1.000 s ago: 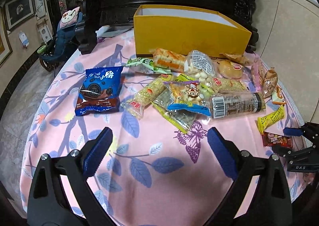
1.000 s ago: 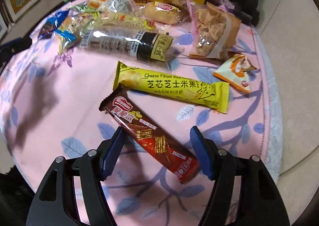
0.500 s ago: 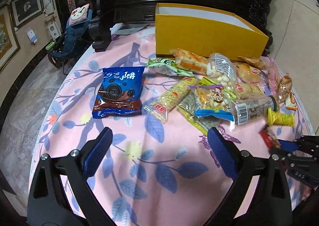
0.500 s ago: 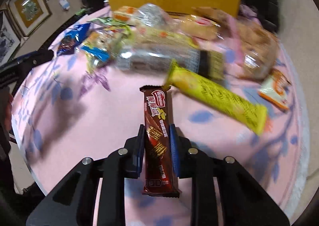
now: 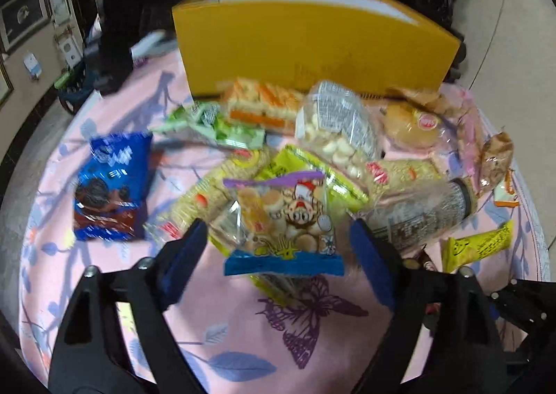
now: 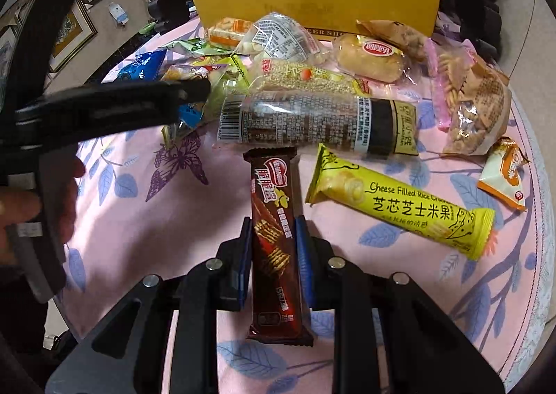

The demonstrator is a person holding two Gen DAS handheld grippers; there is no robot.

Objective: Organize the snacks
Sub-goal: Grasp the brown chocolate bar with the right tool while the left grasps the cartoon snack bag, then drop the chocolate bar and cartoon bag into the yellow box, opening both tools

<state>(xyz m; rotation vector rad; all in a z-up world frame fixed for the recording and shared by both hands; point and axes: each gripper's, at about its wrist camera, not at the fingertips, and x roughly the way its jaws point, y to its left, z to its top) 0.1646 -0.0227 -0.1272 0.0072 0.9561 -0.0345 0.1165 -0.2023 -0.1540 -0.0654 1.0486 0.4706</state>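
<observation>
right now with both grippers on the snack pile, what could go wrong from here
1. The right gripper pinches the brown wafer bar by its lower half; the long free end could droop or swing into the yellow cracker stick.
2. The left gripper, jaws just been closing, straddles the cartoon biscuit bag, which lies on other packets; it may drag those along.
3. The yellow box stands behind the whole pile, so carried snacks could knock others.

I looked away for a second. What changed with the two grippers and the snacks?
The right gripper shut on the brown wafer bar, turning it lengthwise. The left gripper advanced around the cartoon biscuit bag, jaws just closing, not gripping. The yellow box and other snacks stayed.
</observation>
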